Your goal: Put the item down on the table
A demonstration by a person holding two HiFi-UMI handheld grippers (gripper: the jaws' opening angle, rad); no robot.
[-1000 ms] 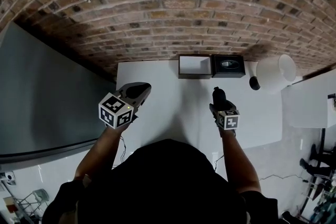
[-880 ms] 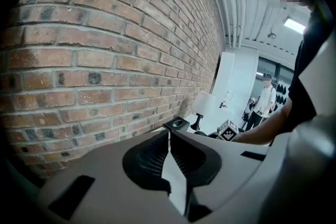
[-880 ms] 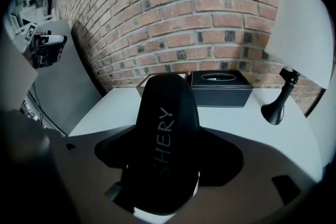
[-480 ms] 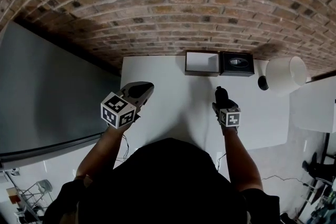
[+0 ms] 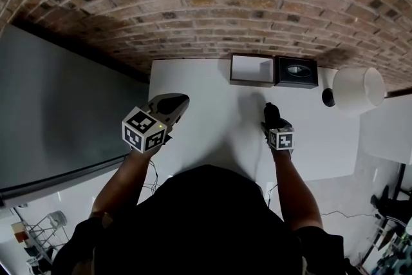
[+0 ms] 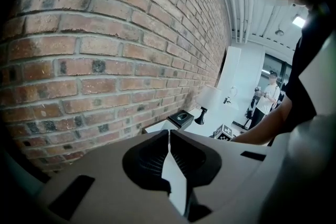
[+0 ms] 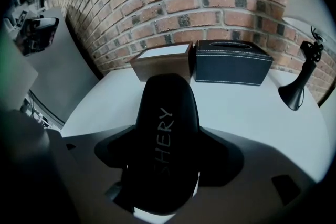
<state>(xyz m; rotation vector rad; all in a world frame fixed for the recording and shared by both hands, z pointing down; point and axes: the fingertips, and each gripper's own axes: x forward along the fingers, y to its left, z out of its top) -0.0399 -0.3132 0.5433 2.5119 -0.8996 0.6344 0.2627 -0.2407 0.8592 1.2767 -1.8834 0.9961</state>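
Right gripper (image 5: 271, 114) was clamped on the black case (image 7: 167, 139) lettered "SHERY" and held it over the white table (image 5: 206, 87), near a wooden box (image 7: 160, 63) and a black tissue box (image 7: 231, 63). Left gripper (image 6: 169, 147): jaws together, nothing between them, facing the brick wall (image 6: 105, 60).

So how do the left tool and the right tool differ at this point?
The left tool has its jaws together on nothing; the right tool is shut on a black case. The left tool hangs by the left edge of the white table, angled along the brick wall; the right tool is over the table, facing the brown box and the black box. Both point toward the wall.
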